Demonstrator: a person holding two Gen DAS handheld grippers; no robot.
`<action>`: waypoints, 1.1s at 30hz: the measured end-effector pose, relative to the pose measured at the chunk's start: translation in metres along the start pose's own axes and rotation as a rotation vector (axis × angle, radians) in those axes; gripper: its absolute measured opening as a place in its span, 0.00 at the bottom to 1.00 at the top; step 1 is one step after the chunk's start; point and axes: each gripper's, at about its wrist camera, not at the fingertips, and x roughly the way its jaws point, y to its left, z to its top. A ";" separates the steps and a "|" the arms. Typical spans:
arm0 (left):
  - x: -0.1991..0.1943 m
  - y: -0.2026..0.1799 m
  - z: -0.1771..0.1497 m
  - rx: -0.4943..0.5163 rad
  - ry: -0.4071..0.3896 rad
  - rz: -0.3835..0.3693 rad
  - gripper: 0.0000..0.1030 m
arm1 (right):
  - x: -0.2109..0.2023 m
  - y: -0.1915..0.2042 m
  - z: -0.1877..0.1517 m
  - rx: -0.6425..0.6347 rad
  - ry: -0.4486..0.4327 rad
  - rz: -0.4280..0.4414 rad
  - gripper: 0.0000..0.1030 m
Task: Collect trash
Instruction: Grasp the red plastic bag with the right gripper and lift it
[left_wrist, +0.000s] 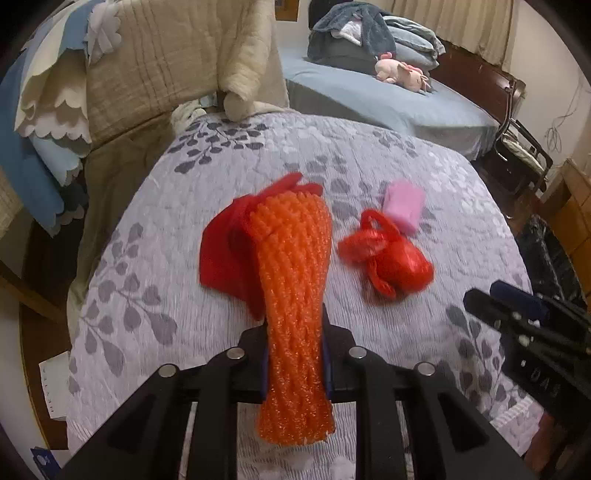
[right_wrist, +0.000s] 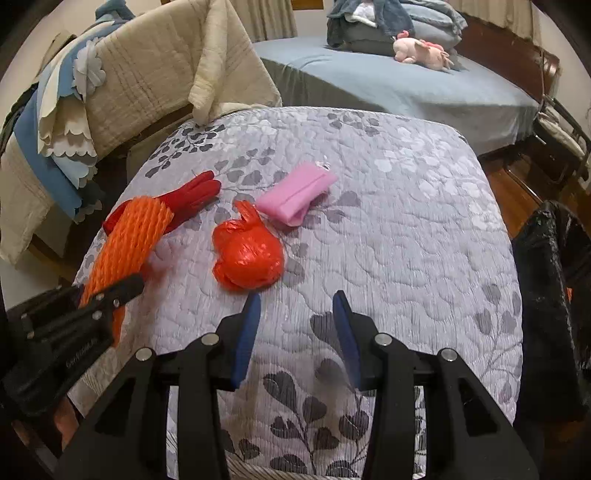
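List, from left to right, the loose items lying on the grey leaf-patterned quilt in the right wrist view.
Orange foam net, gripped by the left gripper → red plastic bag → pink pouch. The red glove lies partly under the net, so its place is left out.

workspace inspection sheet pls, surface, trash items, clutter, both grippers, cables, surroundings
surface: quilted leaf-print cover, things lying on it.
job's things: orange foam net in the left gripper; red plastic bag knotted, lying on the cover; black bin bag at the right edge.
clutter: red glove partly under the net; pink pouch beside the red bag.
grippers: left gripper clamped on the net; right gripper open, nothing between its pads.
cables: wires hanging on the far wall.
surroundings: blue bed with pink plush toy; beige blanket draped at left.
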 end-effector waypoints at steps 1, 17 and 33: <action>0.001 0.001 0.002 -0.003 0.002 -0.002 0.20 | 0.001 0.001 0.001 -0.002 0.000 0.001 0.39; 0.006 0.022 0.025 -0.035 -0.013 0.000 0.20 | 0.019 0.023 0.017 -0.028 0.009 0.040 0.40; 0.011 0.019 0.020 -0.033 0.009 -0.003 0.20 | 0.038 0.027 0.025 -0.061 0.042 0.083 0.23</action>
